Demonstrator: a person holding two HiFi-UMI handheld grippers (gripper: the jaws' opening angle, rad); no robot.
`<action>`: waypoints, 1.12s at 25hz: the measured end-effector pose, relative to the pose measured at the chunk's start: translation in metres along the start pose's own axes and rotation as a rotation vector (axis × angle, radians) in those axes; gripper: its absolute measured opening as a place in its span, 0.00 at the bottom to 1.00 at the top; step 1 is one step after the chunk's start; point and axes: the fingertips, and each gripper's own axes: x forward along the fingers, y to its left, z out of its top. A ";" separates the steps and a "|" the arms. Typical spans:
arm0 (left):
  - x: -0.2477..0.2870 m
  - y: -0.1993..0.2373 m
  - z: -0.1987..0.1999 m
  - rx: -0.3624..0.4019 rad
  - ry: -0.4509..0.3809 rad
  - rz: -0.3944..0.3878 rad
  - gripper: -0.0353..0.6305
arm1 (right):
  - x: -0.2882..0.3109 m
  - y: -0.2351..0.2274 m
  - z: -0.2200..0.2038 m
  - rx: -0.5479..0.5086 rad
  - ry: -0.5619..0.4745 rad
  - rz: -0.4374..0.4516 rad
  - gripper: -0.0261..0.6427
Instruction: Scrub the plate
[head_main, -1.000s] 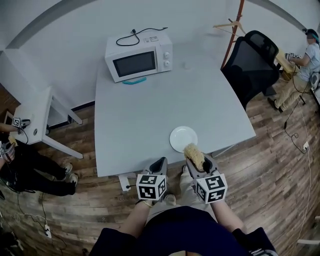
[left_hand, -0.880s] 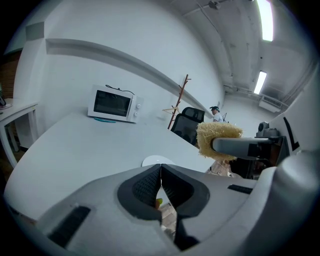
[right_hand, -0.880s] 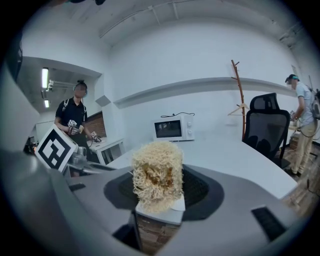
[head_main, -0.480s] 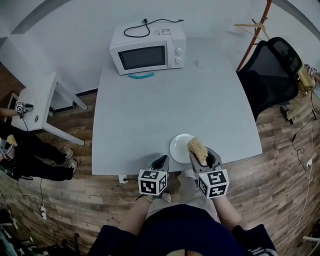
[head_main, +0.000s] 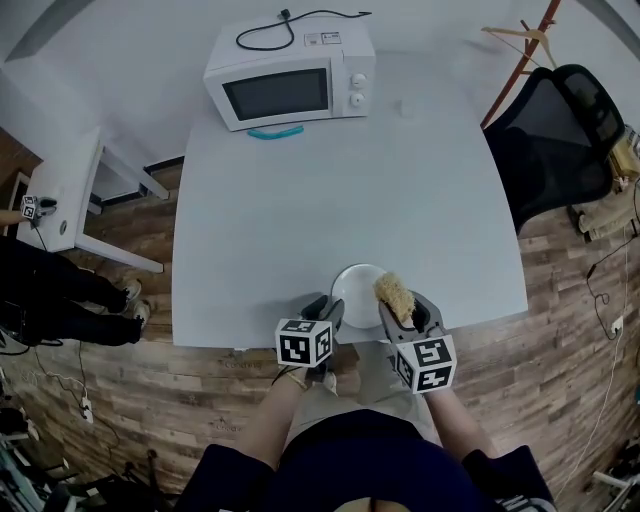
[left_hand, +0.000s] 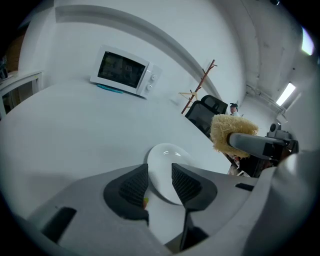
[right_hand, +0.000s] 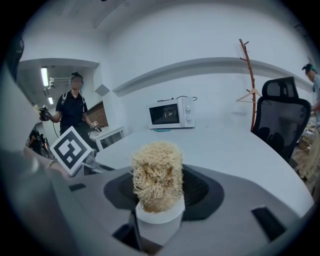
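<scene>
Pale grey surface (head_main: 330, 200) fills the middle of the head view, with wood floor (head_main: 560, 330) around it. A white microwave (head_main: 290, 78) sits at the top edge of the frame, a small teal thing (head_main: 275, 131) just in front of it. A black chair (head_main: 560, 130) stands at the upper right beside a wooden coat stand (head_main: 522, 45). The white plate (head_main: 358, 290) lies at the near edge of the surface, bottom centre. The left gripper (head_main: 322, 306) reaches to the plate's lower left rim. The right gripper (head_main: 408, 308) is just right of the plate, and the tan scrubber (head_main: 394, 296) sticks out of it over the plate's right edge.

From the left gripper view, the jaws have just been opening and now stand apart. The plate (left_hand: 167, 152) lies straight ahead, its near rim showing in the gap between the two ribbed pads (left_hand: 132, 185), which do not press on it. The scrubber (left_hand: 227, 131) hangs at the right of the frame, above and beside the plate, and the microwave is far off at upper left.

From the right gripper view, the jaws are clenched on the white base of the scrubber (right_hand: 157, 175), whose fibrous head stands upright in the centre. The left gripper's marker cube (right_hand: 71, 146) shows at the left, and a person (right_hand: 74, 107) stands in the background at upper left.
</scene>
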 end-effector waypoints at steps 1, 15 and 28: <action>0.004 0.002 -0.001 -0.011 0.007 0.002 0.26 | 0.000 -0.002 -0.002 0.003 0.004 0.000 0.33; 0.029 0.014 -0.009 -0.025 0.131 0.032 0.19 | -0.001 -0.016 -0.015 0.020 0.032 -0.012 0.33; 0.026 0.013 -0.008 0.022 0.072 0.060 0.18 | 0.030 -0.011 -0.046 -0.094 0.140 0.003 0.33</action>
